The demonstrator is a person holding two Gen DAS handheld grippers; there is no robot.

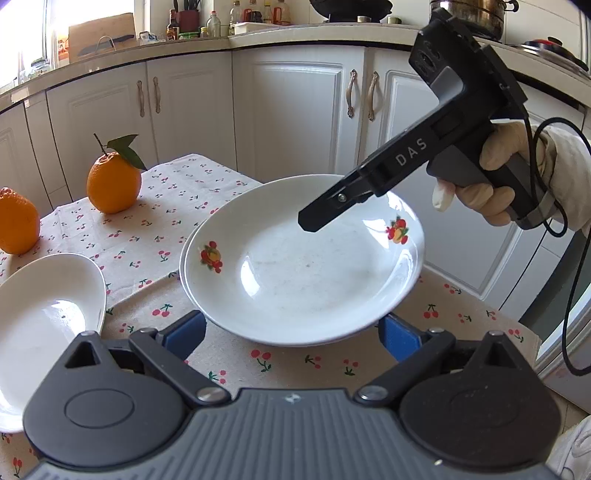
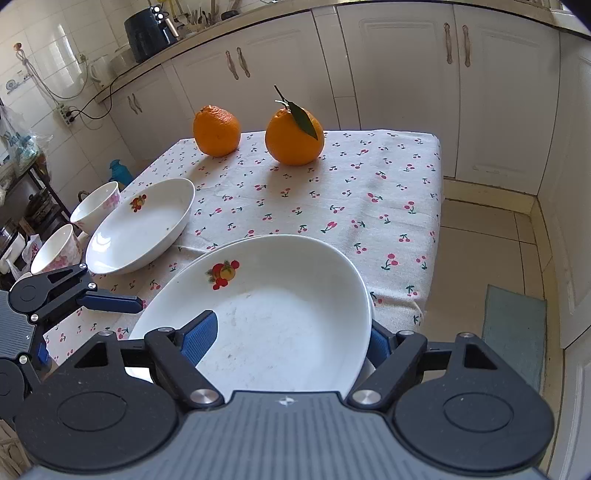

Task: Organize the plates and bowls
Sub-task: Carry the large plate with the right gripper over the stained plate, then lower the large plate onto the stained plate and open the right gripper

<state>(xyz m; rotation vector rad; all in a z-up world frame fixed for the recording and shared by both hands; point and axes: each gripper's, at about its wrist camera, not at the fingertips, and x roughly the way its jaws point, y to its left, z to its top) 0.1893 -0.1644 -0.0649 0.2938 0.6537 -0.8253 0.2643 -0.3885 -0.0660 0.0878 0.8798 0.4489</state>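
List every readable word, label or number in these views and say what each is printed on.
"DAS": white letters on the arm of the right hand-held gripper, seen from the left wrist.
Labels on the bottles on the counter: too small and blurred to read.
Plates, bowls and tablecloth: pictures only, no text.

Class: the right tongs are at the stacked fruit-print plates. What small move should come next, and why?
Probably close the right tongs on the top plate: one pad sits over the plate, the other is beyond its rim, and they are wide apart, gripping nothing yet.
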